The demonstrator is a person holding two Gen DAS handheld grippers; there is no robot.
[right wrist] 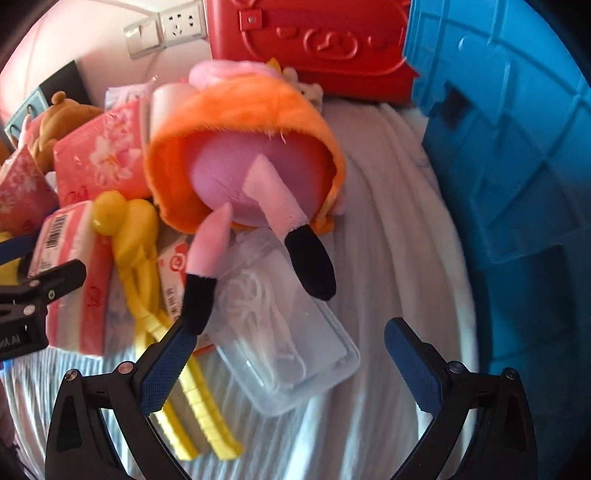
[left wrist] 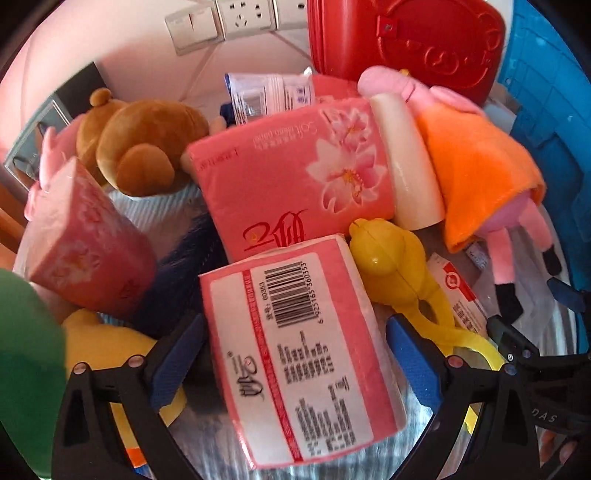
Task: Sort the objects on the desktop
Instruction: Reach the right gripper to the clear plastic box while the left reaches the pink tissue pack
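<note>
Left gripper, jaws wide, straddles the pink plastic-wrapped tissue pack with barcode label for pickup; right gripper, jaws wide, frames the clear plastic box at 12 o'clock

A white wall carries a light switch beside a power socket, and a pale ribbed cloth covers the surface underneath everything.
</note>
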